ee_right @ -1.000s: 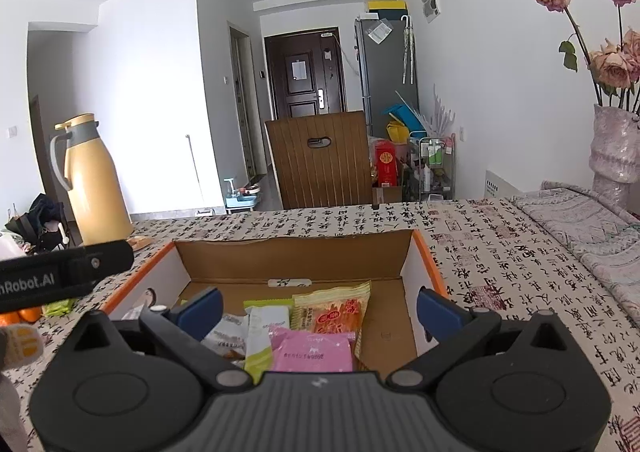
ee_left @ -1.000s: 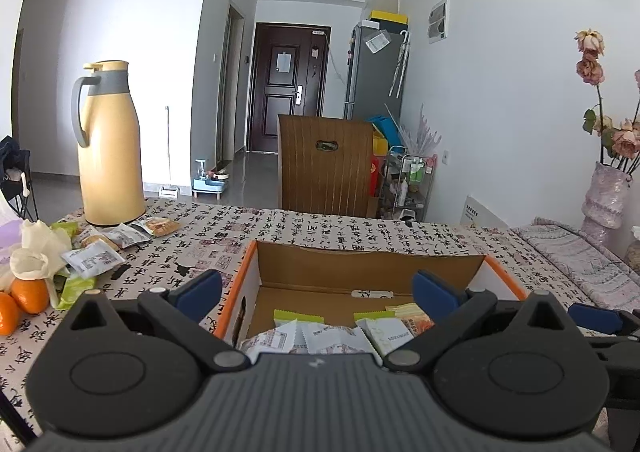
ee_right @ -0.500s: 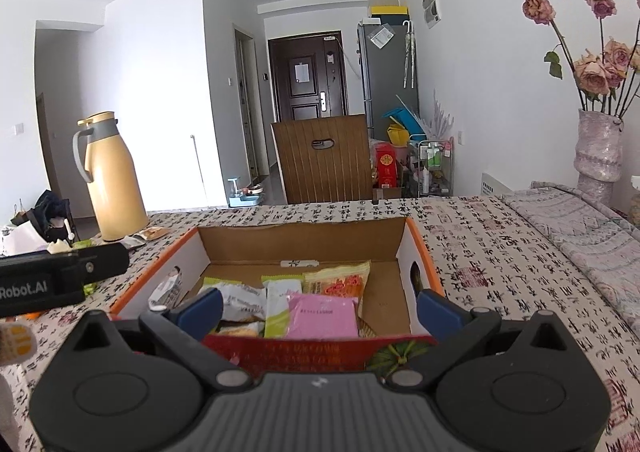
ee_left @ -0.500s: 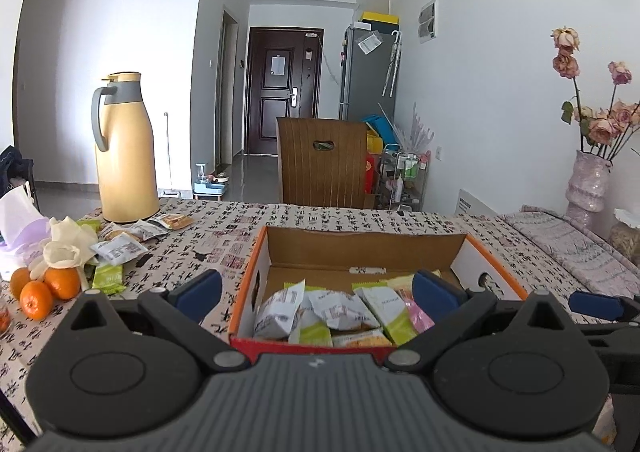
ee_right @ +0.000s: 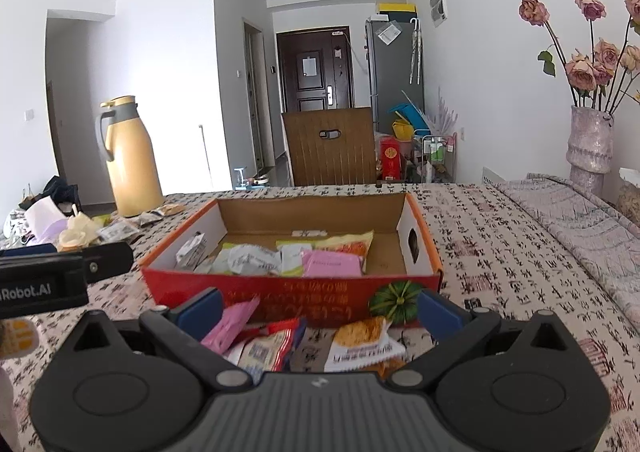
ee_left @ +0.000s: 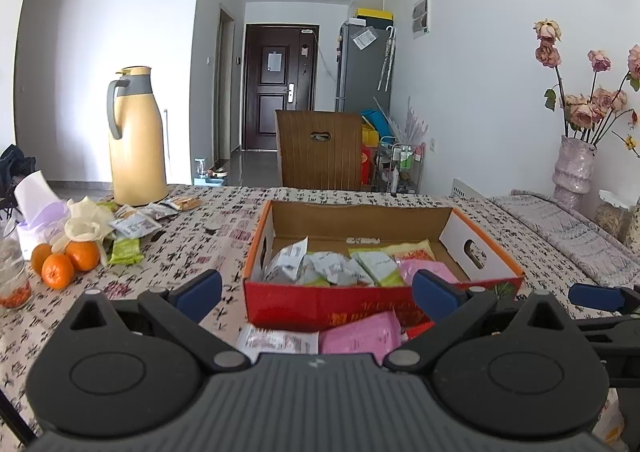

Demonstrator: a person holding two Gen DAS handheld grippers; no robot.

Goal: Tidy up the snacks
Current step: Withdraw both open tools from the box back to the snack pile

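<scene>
An open cardboard box (ee_left: 368, 306) (ee_right: 264, 294) with a red front and orange rim sits on the patterned tablecloth, holding several snack packets (ee_left: 340, 264) (ee_right: 288, 258). More packets lie loose in front of it: a pink one (ee_left: 362, 338) (ee_right: 230, 322), a white one (ee_left: 278, 340) and an orange-printed one (ee_right: 364, 344). My left gripper (ee_left: 318, 294) hovers open just before the box, nothing between its fingers. My right gripper (ee_right: 320, 310) is open too, above the loose packets. More snack packets (ee_left: 132, 226) lie by the jug at the left.
A yellow thermos jug (ee_left: 136, 140) (ee_right: 128, 160) stands back left. Oranges (ee_left: 66, 262), a tissue pack (ee_left: 36, 208) and a jar (ee_left: 12, 280) sit at the left edge. A vase of dried roses (ee_right: 590, 144) stands at the right, a wooden chair back (ee_left: 320, 150) behind the table.
Both grippers have pulled back from over the box toward the near table edge. The box's red front and the loose packets before it have come into view.
</scene>
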